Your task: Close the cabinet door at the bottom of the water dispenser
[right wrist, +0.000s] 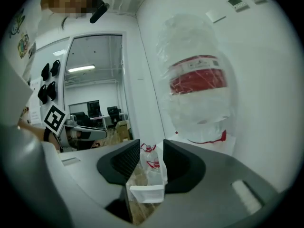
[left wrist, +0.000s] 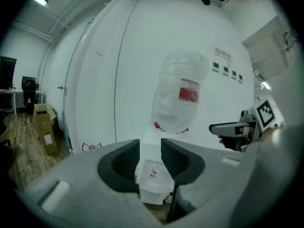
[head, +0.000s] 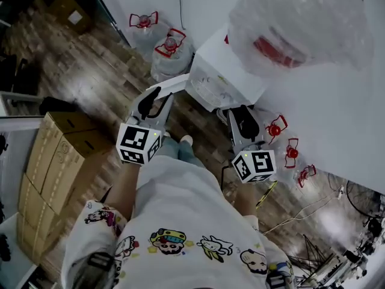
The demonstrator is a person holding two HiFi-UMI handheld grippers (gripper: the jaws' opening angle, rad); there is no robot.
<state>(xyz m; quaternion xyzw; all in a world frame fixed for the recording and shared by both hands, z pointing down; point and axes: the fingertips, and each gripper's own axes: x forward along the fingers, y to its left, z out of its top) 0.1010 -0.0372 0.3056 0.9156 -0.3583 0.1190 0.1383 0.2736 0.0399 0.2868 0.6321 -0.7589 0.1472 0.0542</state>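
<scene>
1. A white box-shaped water dispenser is seen on the far side of the wooden floor, against the white wall. It is topped by a large clear water bottle with a red label, wrapped in plastic film.
2. The white flat cabinet door at the dispenser's bottom is swung open. It sticks out from the dispenser's left side toward the near left, with its free edge well apart from the body.
3. The left hand-held gripper is held just near of the open door. Its jaws are apart with nothing clamped, and only the dispenser's distant white front shows through the gap.
4. The right hand-held gripper is held at the near right of the dispenser. Its jaws are also apart and nothing is pressed by the pads. A white edge, seemingly the door's, and floor bottles show beyond the gap.
5. Clear water bottles with red handles are stood on the floor far left of the dispenser.
6. Brown cardboard boxes are stacked at the near left.
</scene>
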